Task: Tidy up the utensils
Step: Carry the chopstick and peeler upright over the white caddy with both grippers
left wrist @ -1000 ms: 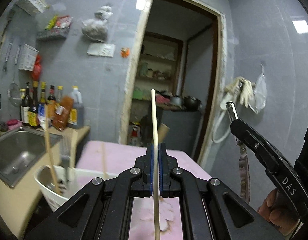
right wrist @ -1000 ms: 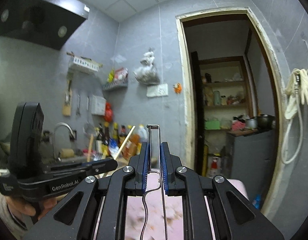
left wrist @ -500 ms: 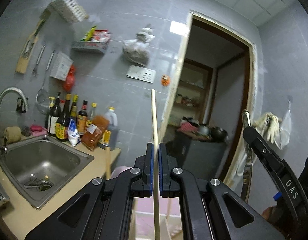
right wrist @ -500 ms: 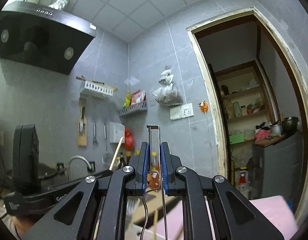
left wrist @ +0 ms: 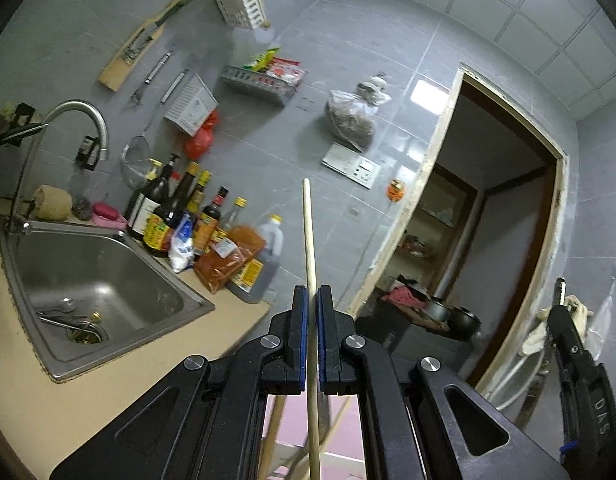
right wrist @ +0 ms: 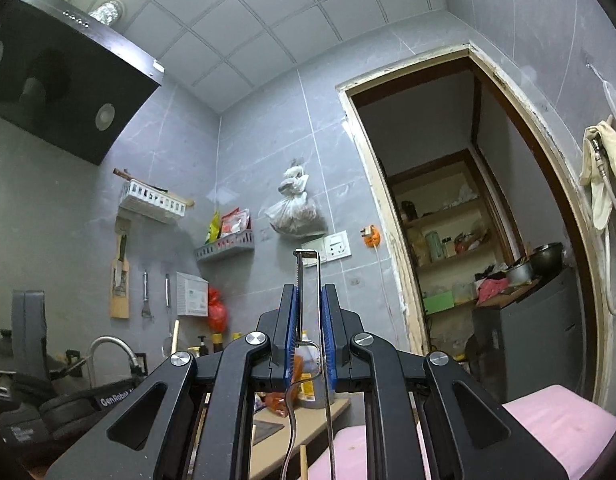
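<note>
My left gripper [left wrist: 312, 292] is shut on a long pale wooden chopstick [left wrist: 309, 240] that stands upright between its blue pads and pokes well above them. My right gripper [right wrist: 309, 292] is shut on a thin metal wire utensil [right wrist: 308, 276] with a squared loop at its top. The right gripper also shows at the right edge of the left wrist view [left wrist: 563, 316], and the left gripper shows low at the left of the right wrist view [right wrist: 88, 400]. Both are raised high and tilted up at the wall.
A steel sink [left wrist: 88, 276] with a curved tap [left wrist: 80, 120] lies to the left, bottles [left wrist: 180, 216] behind it. Wall racks [left wrist: 264, 80] and a white basket [right wrist: 152, 200] hang above. A pink surface [right wrist: 547, 424] lies low right, a doorway [right wrist: 467, 240] beyond.
Both grippers have lifted and tilted upward, so the views now show more wall and ceiling. The white bin with utensils has dropped out of the left view. Both grips are unchanged.
</note>
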Demonstrator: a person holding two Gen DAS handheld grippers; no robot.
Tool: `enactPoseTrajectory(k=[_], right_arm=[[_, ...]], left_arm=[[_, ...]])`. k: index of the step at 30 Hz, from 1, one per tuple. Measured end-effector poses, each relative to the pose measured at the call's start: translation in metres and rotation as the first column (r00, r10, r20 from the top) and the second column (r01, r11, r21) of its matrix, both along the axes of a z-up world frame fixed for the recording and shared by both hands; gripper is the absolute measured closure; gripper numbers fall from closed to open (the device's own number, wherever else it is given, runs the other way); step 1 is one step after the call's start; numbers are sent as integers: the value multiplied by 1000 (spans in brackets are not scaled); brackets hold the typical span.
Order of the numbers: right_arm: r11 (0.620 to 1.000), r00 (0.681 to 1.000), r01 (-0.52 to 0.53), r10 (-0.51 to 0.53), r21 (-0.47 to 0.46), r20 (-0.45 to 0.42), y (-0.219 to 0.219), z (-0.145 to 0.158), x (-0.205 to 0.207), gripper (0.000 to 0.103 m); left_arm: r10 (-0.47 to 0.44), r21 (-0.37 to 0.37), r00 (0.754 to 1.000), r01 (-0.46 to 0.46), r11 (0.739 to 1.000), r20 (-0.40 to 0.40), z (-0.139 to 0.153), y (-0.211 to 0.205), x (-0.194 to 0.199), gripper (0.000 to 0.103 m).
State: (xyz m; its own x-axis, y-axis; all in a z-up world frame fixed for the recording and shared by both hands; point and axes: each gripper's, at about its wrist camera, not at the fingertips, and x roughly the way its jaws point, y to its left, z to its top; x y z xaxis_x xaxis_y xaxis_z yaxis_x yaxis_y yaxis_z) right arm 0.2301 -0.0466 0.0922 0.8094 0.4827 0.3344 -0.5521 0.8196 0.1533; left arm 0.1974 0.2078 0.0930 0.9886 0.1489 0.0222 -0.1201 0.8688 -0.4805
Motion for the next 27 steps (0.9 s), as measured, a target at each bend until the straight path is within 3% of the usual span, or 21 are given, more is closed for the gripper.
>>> enactPoseTrajectory(k=[10, 27], right_arm=[[1000, 999, 5, -5, 5, -48, 1, -13, 14, 93], [996, 999, 31, -33, -88, -21, 18, -20, 11, 93]], left_arm=[[86, 10, 996, -86, 996, -26, -21, -8, 11, 101], [69, 75, 996, -65, 995, -50, -34, -26, 14, 101]])
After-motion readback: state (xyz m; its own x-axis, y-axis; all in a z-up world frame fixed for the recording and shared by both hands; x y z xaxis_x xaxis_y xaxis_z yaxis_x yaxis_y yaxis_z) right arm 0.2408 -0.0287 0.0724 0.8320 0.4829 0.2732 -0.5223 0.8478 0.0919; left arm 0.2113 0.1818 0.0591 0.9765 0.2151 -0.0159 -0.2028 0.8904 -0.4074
